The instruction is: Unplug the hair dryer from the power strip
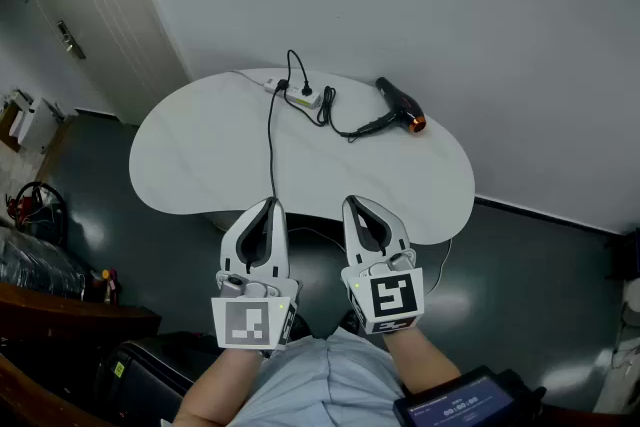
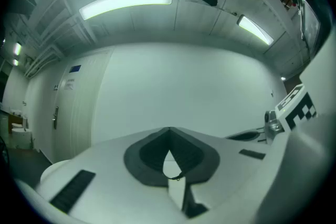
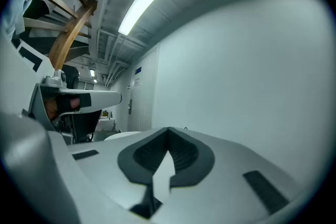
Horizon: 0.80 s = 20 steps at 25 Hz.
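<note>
A black hair dryer (image 1: 400,105) with an orange nozzle end lies at the far right of a white kidney-shaped table (image 1: 200,155). Its black cord (image 1: 338,120) loops left to a plug in the white power strip (image 1: 298,96) at the table's far edge. Another black cable (image 1: 271,140) runs from the strip toward me and over the near edge. Both grippers hover side by side short of the near edge, far from the strip. My left gripper (image 1: 268,205) (image 2: 169,131) is shut and empty. My right gripper (image 1: 354,203) (image 3: 168,131) is also shut with nothing in it.
A white wall rises right behind the table. A door (image 1: 75,5) with a handle stands at the far left. Clutter with red cables (image 1: 30,205) sits on the dark floor at the left. A dark device (image 1: 465,402) is at my lower right.
</note>
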{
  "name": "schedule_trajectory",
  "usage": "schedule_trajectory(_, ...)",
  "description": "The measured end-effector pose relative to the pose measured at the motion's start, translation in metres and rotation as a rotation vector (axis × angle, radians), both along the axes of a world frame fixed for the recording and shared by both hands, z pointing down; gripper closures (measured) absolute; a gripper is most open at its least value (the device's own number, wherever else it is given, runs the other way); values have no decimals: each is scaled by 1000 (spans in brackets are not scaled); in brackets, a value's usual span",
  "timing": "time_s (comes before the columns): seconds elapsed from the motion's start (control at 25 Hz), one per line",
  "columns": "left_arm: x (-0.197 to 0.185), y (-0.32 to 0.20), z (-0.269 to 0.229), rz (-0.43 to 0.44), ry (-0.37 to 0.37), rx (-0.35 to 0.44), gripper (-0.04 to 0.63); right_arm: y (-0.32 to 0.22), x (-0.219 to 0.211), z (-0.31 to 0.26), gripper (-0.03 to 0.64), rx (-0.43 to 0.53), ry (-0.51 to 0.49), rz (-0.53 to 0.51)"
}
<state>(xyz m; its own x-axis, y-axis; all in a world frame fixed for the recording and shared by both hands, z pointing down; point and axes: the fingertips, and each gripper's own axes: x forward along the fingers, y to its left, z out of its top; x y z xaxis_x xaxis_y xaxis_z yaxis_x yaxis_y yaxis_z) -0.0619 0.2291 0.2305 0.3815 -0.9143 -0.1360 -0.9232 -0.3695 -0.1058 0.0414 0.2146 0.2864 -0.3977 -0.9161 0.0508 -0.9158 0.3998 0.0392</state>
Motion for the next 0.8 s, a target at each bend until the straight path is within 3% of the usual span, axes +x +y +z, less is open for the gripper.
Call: schedule_trajectory(0.8, 36, 1, 18, -75, -34, -64, 597, -9, 53, 20, 614, -64, -62, -66)
